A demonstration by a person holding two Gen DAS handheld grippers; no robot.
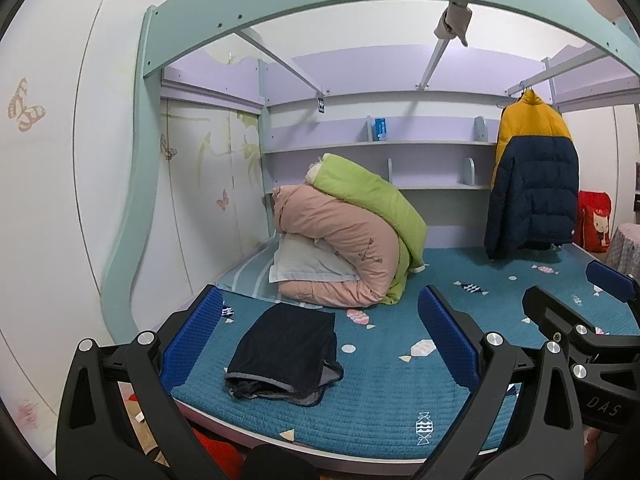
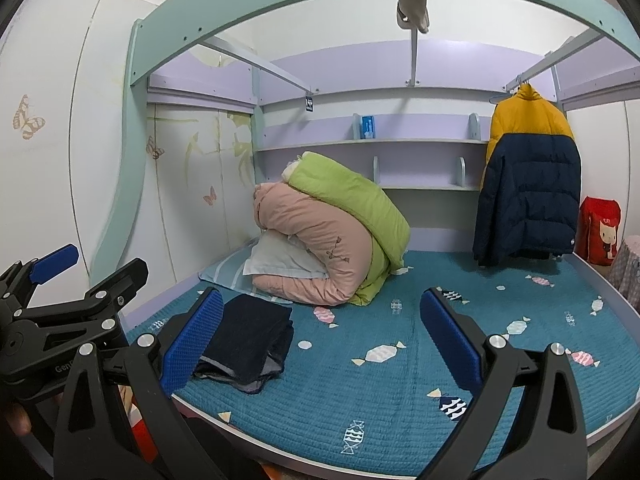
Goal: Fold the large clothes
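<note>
A dark navy garment (image 1: 286, 354) lies folded in a neat stack near the front left of the teal bedspread (image 1: 400, 392); it also shows in the right wrist view (image 2: 248, 344). My left gripper (image 1: 320, 344) is open and empty, held above the bed's front edge with the folded garment between its blue fingers in view. My right gripper (image 2: 320, 340) is open and empty, to the right of the garment. Each gripper shows in the other's view, the right gripper (image 1: 572, 292) at right and the left gripper (image 2: 86, 270) at left, both open.
A rolled pink and green quilt (image 1: 352, 240) with a white pillow (image 1: 308, 264) sits at the back left. A yellow and navy puffer jacket (image 1: 532, 176) hangs at the back right. Shelves (image 1: 380, 146) line the back wall. A red bag (image 1: 596, 220) stands beyond the bed's right edge.
</note>
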